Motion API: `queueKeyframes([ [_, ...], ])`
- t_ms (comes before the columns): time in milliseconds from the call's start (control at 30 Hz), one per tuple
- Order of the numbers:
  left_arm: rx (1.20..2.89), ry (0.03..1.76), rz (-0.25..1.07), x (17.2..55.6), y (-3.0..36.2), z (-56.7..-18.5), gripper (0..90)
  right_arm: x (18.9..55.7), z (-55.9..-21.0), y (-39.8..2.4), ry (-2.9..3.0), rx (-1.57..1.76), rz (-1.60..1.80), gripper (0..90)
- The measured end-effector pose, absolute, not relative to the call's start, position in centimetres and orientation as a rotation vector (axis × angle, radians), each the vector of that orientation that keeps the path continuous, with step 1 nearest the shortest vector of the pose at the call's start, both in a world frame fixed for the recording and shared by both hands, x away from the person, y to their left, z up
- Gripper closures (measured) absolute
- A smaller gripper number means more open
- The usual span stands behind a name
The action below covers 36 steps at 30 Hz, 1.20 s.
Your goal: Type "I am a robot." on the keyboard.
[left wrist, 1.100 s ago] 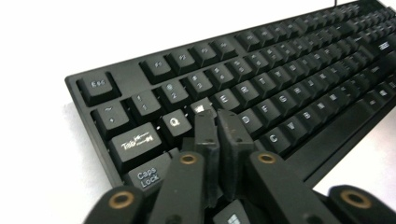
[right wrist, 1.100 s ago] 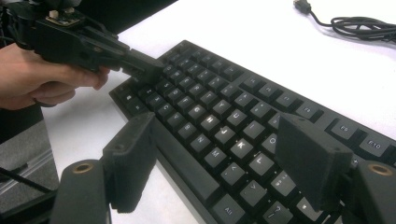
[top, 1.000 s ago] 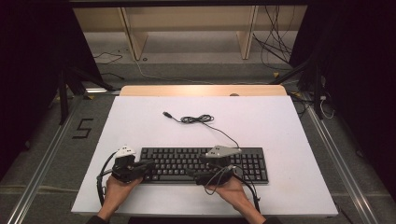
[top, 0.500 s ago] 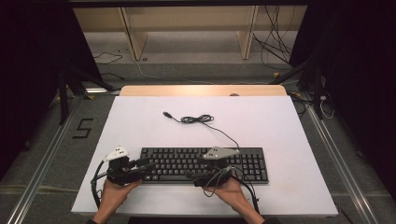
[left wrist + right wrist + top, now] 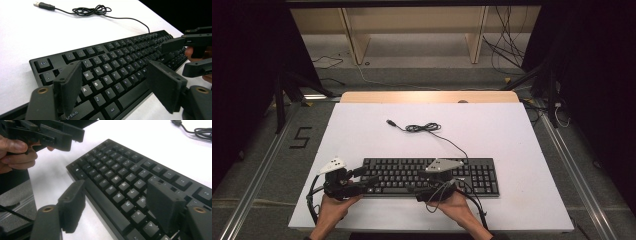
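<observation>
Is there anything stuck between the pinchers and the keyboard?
No. The left gripper and right gripper both hang right over the keyboard with open jaws and nothing visible in between. The keyboard's cable lies farther back.

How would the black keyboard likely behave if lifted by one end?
The long, flat black plastic keyboard probably stays stiff rather than sagging, though one end would likely tilt. Its thin black cable, loosely coiled on the white table, looks floppy and would likely trail behind.

- A white table (image 5: 512, 135) carries everything, with a bare wooden strip along its 12 o'clock edge.
- A black keyboard (image 5: 472, 172) lies toward 6 o'clock.
- Its cable (image 5: 424, 128) coils near the centre, with the plug pointing to 10 o'clock.
</observation>
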<state>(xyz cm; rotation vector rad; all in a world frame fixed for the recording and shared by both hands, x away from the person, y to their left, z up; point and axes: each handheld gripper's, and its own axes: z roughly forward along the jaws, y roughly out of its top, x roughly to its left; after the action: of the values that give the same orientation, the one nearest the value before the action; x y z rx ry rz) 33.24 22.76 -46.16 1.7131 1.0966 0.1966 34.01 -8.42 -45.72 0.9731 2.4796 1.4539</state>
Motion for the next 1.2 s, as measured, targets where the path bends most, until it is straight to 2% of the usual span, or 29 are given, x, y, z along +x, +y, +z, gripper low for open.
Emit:
queueKeyframes([
  [200, 1.708, 1.086, 0.194, 33.1, 22.7, -46.1, 25.6, 34.1, -46.0, -8.0, 2.497, 0.966, 1.444, 41.6],
  [833, 1.690, 1.046, 0.204, 32.6, 22.5, -45.8, 24.5, 34.1, -47.1, -6.6, 2.573, 0.919, 1.340, 83.7],
  [1200, 1.708, 1.023, 0.207, 32.3, 22.2, -45.7, 24.5, 34.3, -47.6, -6.5, 2.582, 0.927, 1.276, 89.4],
])
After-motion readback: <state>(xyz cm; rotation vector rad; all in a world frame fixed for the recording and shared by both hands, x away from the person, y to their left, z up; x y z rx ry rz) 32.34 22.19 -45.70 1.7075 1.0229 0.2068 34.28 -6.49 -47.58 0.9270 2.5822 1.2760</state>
